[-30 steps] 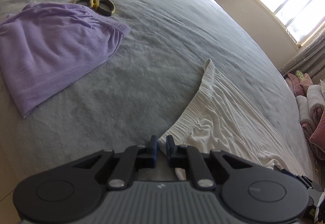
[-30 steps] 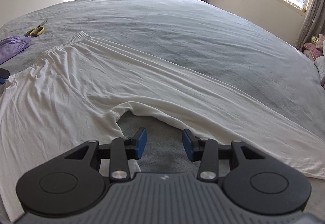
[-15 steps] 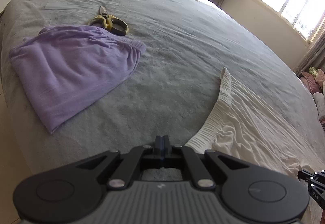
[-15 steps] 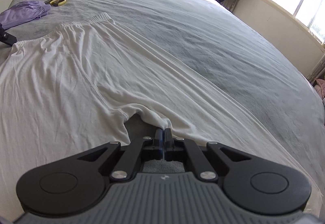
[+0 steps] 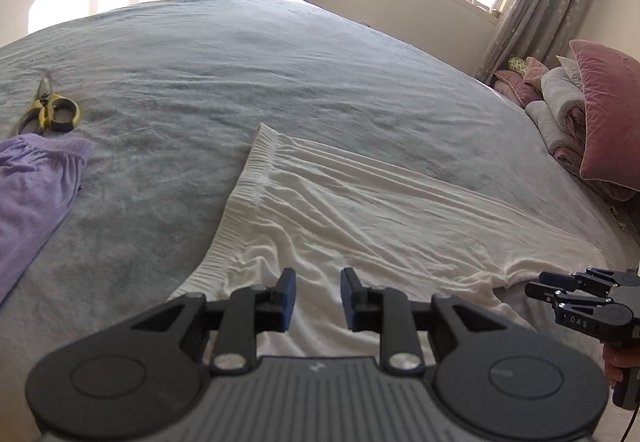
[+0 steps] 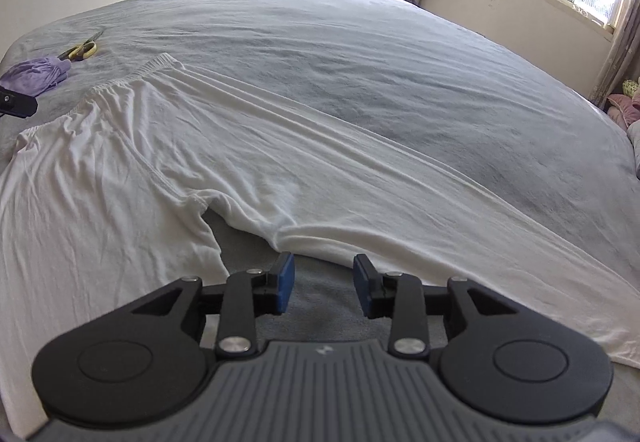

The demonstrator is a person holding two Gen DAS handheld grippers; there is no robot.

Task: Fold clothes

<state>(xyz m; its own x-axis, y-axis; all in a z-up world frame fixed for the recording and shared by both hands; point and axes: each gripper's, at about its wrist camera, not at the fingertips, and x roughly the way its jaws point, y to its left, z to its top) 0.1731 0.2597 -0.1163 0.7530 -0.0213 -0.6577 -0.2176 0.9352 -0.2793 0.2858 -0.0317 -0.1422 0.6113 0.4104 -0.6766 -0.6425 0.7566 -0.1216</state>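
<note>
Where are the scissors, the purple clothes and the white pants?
scissors (image 5: pixel 50 113): left wrist view, on the yellow handles.
purple clothes (image 5: pixel 28 185): left wrist view, on the flat middle of the cloth.
white pants (image 6: pixel 248 145): right wrist view, on the far leg's upper part.

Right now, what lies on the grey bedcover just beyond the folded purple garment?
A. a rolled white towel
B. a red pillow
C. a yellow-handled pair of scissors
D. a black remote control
C: the yellow-handled scissors lie on the grey bedcover just past the purple garment. The right wrist view shows the same pair next to it.
</note>
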